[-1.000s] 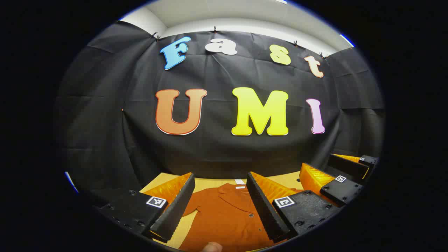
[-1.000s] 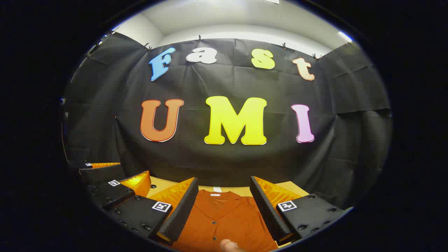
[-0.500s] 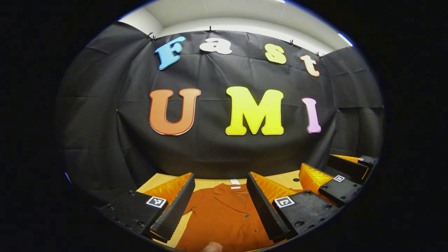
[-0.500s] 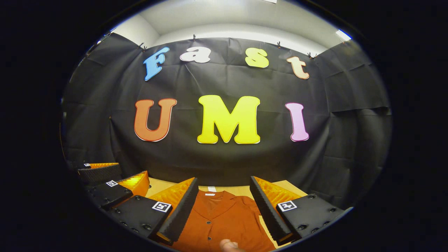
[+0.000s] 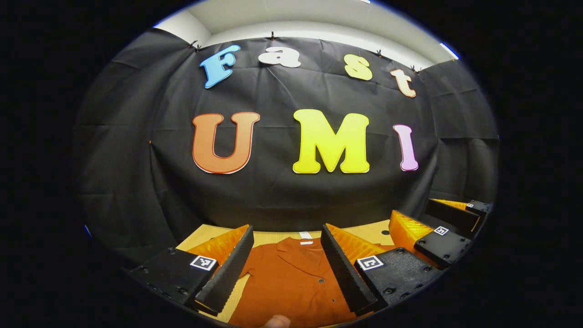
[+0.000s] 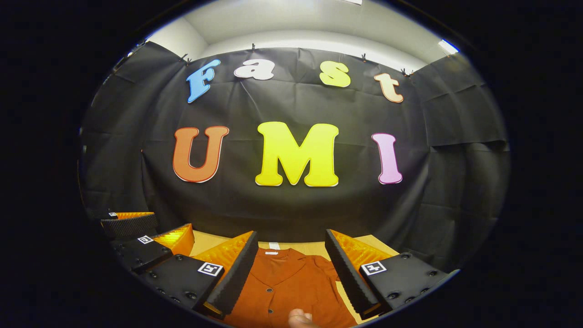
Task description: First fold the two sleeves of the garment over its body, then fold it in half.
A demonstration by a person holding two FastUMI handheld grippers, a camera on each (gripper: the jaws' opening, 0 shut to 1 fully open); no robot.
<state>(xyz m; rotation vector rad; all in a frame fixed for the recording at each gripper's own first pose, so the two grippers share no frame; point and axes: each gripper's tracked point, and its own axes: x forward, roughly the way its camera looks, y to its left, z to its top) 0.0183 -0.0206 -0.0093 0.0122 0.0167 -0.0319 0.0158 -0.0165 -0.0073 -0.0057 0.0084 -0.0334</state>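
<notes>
1. Wooden table [image 5: 273,237] at the bottom of both views, running up to the black cloth wall [image 5: 136,182] on the far side; bare wood visible far of the collar and beside the near left edge of the cloth.
2. Rust-orange buttoned garment [image 5: 291,282] lying flat on that table, collar on the far side with its white neck tag [image 5: 306,236], button front facing up; seen again in the right gripper view [image 6: 287,287].
3. No fold visible: in the left gripper view the left shoulder and the start of the left sleeve [image 5: 249,272] spread outward on the wood, not laid over the body; in the right gripper view the right shoulder [image 6: 329,264] likewise out to the side. Lower half and sleeve ends hidden, so cannot tell how they lie.
4. Judged from this: task at its very start, both sleeve folds and the half fold still to do.
5. Left gripper [image 5: 284,266] held above the near part of the garment, fingers wide apart, nothing between them, no contact with the cloth evident.
6. Right gripper [image 6: 289,273] likewise above the garment, fingers spread wide and holding nothing; also visible at the right of the left gripper view [image 5: 421,232], beside the left one.
7. A fingertip [image 5: 277,321] of the holding hand peeking in at the near edge.
</notes>
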